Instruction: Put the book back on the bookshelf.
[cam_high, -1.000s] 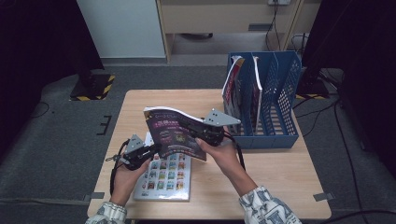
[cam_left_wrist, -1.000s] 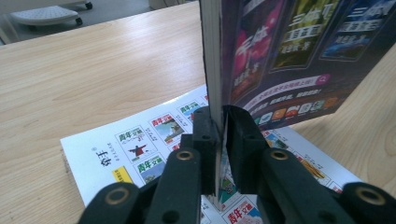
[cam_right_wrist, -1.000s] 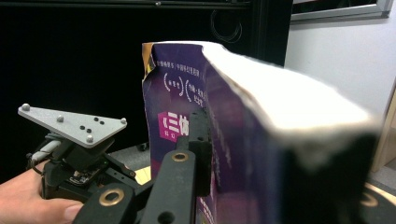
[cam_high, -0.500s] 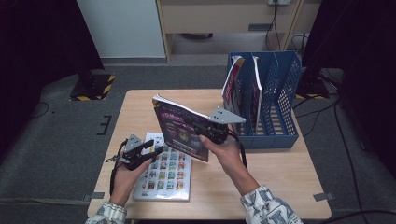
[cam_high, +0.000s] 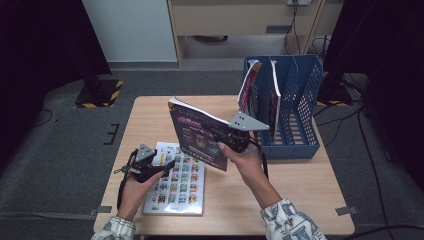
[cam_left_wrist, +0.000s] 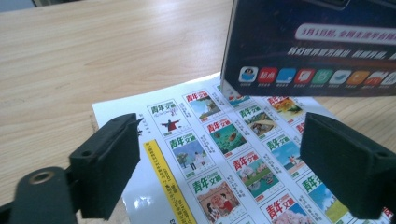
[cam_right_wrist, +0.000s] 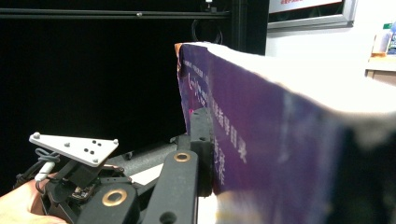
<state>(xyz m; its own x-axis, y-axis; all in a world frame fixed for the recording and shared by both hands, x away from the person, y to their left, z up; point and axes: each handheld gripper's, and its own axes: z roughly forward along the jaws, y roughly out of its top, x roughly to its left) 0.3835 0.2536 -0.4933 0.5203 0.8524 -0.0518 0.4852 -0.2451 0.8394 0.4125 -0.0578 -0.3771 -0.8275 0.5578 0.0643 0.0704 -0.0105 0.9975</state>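
The right gripper (cam_high: 225, 141) clamps a dark purple glossy magazine (cam_high: 197, 134) upright above the wooden worktop (cam_high: 150, 117), beside the blue mesh file rack (cam_high: 295, 100), while the left gripper (cam_high: 162, 167), its jaws having just opened wide and empty, hovers over a white picture-grid magazine (cam_high: 182, 187) lying flat.

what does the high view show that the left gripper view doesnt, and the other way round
High view alone: the blue mesh file rack with magazines standing in it, and the right gripper clamped on the raised dark purple magazine.

Left gripper view alone: the left gripper seen close, jaws apart and just opened, nothing between them, plus the small cover pictures printed on the flat white magazine.

Both: the purple magazine, the white magazine and the light wooden table.
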